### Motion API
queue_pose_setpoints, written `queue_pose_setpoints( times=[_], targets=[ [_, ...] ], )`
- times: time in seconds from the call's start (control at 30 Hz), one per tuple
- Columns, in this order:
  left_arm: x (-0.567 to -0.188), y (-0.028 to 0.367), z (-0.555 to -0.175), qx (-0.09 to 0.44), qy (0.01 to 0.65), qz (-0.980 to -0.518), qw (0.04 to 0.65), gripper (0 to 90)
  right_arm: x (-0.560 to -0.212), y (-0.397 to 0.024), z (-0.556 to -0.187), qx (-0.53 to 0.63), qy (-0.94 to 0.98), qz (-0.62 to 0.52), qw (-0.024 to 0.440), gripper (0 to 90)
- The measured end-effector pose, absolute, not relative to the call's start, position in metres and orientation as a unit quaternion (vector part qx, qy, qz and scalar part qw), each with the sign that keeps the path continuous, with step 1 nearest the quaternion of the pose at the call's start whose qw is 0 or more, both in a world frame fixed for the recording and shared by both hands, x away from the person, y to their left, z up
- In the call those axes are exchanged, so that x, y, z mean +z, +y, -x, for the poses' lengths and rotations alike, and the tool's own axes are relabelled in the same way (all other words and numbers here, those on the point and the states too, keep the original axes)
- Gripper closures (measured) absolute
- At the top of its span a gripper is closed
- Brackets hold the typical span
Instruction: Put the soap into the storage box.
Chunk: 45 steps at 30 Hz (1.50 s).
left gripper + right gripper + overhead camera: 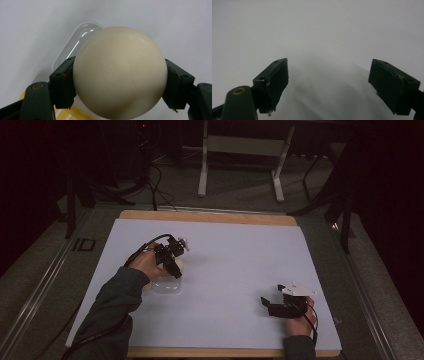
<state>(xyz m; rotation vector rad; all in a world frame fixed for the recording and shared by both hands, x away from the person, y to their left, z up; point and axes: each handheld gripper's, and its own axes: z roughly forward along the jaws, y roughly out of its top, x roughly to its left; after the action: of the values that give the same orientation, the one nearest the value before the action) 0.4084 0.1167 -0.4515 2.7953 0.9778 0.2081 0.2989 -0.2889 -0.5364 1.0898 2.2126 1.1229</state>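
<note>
1. Closest in, the right gripper rests low on the white sheet near the table's front edge, held by the right hand; its jaws stand wide apart with nothing between them (its own view shows bare sheet ahead of them).
2. Farther up and to the left, the left gripper is held by the left hand, jaws pointing down.
3. Between those jaws sits a cream ball, pressed on both sides by the pads, so the jaws are closed on it about as wide as the ball itself.
4. Just beyond the jaws and below the ball lies a clear tub on the sheet, its rounded rim showing past the ball's left edge.
5. Beyond the table, a white frame stands on the grey floor.
</note>
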Motion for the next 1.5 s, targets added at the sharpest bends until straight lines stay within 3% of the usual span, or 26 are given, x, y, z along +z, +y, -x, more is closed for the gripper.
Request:
queue_pose_setpoints(
  times=[0.73,1.5],
  targets=[
    [-0.438,0.142,-0.416,0.086,0.396,-0.908,0.104,25.7,-0.536,-0.289,-0.299,0.404,0.798,-0.393,0.213,16.1],
    [-0.442,0.169,-0.411,0.088,0.394,-0.910,0.092,25.7,-0.536,-0.288,-0.298,0.403,0.798,-0.392,0.217,16.1]
  ],
)
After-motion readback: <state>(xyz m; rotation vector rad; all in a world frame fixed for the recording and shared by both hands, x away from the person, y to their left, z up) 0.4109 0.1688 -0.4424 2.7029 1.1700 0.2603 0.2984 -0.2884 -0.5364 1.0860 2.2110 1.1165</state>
